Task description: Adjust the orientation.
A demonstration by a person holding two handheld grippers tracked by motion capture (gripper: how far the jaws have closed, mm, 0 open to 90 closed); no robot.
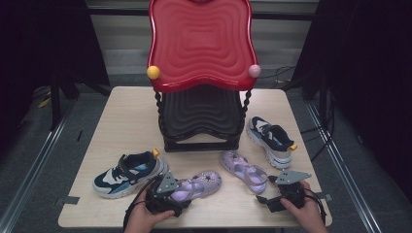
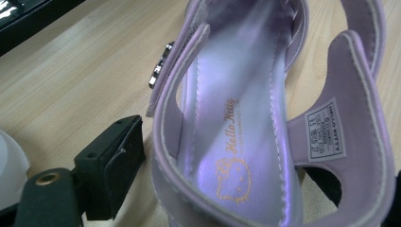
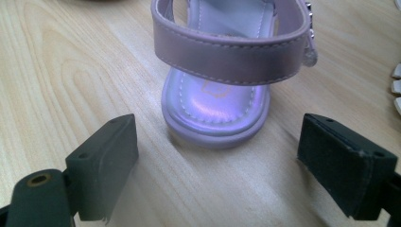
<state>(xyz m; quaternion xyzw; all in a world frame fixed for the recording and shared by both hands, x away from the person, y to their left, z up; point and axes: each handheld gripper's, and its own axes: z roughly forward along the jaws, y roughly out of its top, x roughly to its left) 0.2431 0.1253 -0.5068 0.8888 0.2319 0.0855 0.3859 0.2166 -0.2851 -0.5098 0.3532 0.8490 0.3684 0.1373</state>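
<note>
Left claw sits at the heel end of the nearer purple sandal, low on the desk near its front edge. In the left gripper view its jaws stand apart on either side of that sandal's heel: one black jaw lies just left of the shoe's side wall, the other shows partly at the lower right behind the heel strap, so the claw is open around the heel without clamping it. The insole carries gold lettering and a small printed face, and a white size label sits on the inside of the strap.

The right claw rests near the desk's front right corner, held by the person's right hand. In the right gripper view its two jaws are spread wide, with bare wood between them, and the second purple sandal lies just ahead with its rounded heel pointing toward the gap, apart from both jaws. From the high view this sandal lies on the desk between the two claws, angled toward the red stand.

A red and black tiered shoe stand is at the back middle of the desk. One blue and white sneaker lies left of the left claw, just beside the nearer sandal. Its mate lies to the right of the stand, near the second sandal
</note>
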